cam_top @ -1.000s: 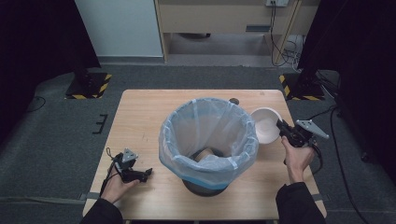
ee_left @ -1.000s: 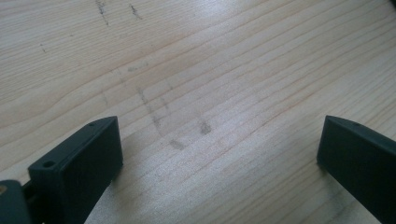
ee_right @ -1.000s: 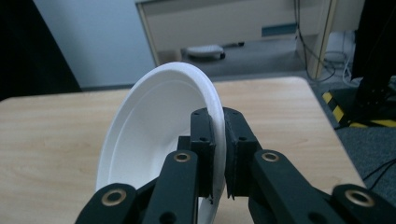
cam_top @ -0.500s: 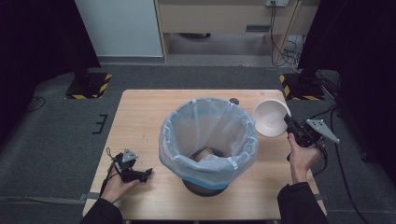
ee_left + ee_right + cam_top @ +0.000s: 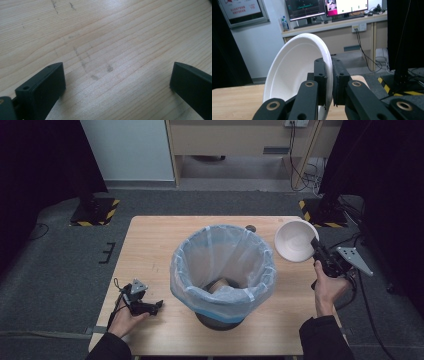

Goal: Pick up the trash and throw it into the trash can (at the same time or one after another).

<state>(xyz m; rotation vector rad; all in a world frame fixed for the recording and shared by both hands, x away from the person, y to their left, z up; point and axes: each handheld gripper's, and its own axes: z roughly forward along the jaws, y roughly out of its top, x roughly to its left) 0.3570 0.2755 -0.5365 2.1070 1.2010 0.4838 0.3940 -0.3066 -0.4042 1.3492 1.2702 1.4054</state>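
The right gripper is clamped on the rim of a white bowl, held tilted above the table, just right of the lined bin, probably to tip it in. The left gripper rests open and empty at the near left.

The bin liner screens most of the bin's interior; a brownish item at the bottom is too indistinct to identify. The right gripper covers the near rim of the white bowl, whose lower edge is cut off. A small dark object behind the bin is too small to identify.
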